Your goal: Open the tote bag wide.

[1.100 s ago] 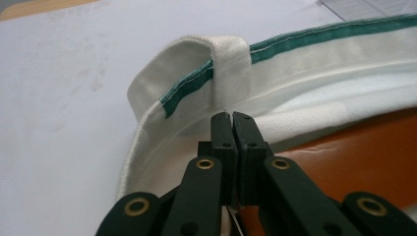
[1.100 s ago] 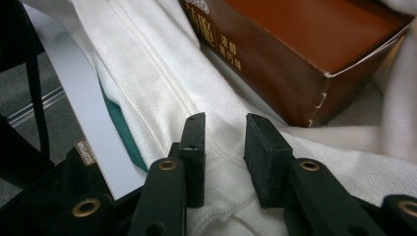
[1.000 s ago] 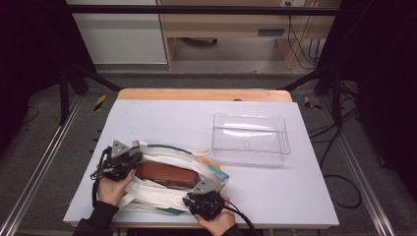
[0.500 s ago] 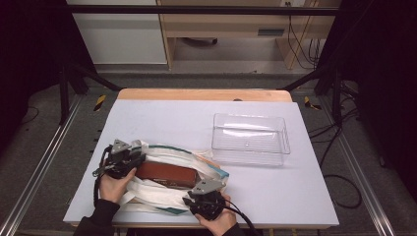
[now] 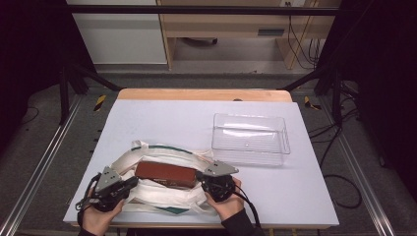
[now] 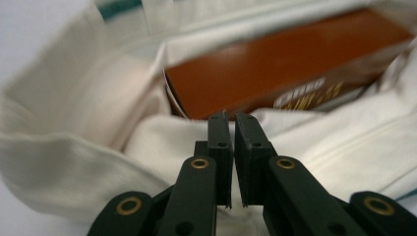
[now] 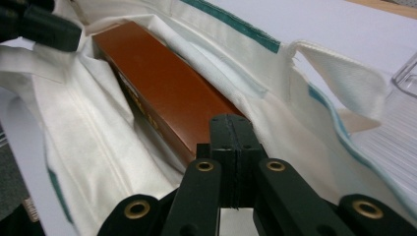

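bag (image 5: 162,196) lying flat at table's near edge, mouth gaping, probably for access to box | brown box (image 5: 165,174) sitting inside bag | left gripper (image 6: 231,129) jaws just closing, slim gap, nothing between, hovering at box's end | right gripper (image 7: 231,129) jaws pressing together, empty, at opposite end | clear tray (image 5: 251,138) waiting nearby

A reddish-brown box (image 5: 165,174) lies in a cream, green-striped bag (image 5: 162,152) beside a clear bin (image 5: 251,137).
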`<state>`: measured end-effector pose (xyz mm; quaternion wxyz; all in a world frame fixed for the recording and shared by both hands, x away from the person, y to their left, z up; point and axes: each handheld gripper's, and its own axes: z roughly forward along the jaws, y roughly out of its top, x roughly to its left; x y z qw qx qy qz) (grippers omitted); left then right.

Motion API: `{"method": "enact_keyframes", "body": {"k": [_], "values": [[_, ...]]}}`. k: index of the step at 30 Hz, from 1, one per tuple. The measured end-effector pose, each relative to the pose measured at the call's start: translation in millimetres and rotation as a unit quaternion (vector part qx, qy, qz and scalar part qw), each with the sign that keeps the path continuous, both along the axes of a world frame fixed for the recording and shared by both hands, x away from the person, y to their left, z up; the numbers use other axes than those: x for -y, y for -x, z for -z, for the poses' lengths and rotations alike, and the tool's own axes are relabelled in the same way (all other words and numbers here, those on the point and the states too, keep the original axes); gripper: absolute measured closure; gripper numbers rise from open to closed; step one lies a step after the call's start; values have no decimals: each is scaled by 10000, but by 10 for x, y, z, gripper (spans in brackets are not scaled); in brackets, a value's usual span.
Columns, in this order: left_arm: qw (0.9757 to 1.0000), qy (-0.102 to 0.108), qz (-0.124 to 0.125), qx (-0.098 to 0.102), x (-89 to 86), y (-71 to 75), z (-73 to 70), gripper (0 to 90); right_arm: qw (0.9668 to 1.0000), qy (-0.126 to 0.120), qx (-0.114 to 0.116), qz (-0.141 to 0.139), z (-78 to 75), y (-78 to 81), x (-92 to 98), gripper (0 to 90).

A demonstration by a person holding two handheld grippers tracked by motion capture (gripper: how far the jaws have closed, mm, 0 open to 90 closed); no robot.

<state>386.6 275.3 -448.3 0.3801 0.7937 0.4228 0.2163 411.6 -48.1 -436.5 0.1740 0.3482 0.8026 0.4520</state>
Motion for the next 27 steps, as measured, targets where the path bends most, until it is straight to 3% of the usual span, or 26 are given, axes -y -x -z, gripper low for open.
{"method": "enact_keyframes", "body": {"k": [7, 11, 14, 18, 22, 27], "values": [[9999, -140, -14, -95, 6, 10, 104, 880, 9975, 591, 50, 383, 106, -155, -83, 900], [9998, -188, -1, -91, 4, 18, 118, 880, 9973, 469, -71, 556, 179, -279, -46, 900], [9998, -192, 7, -76, 1, 19, 122, 881, 9959, 662, -21, 617, 231, -331, -53, 900], [9998, -193, -14, -77, 8, 28, 126, 880, 9945, 808, -121, 658, 320, -386, -72, 900], [9998, -180, -3, -64, 4, 29, 126, 879, 9957, 644, -252, 617, 370, -409, -51, 900], [10000, -80, 34, -37, -22, 26, 104, 861, 9964, 564, -225, 588, 350, -385, -42, 875]]}}
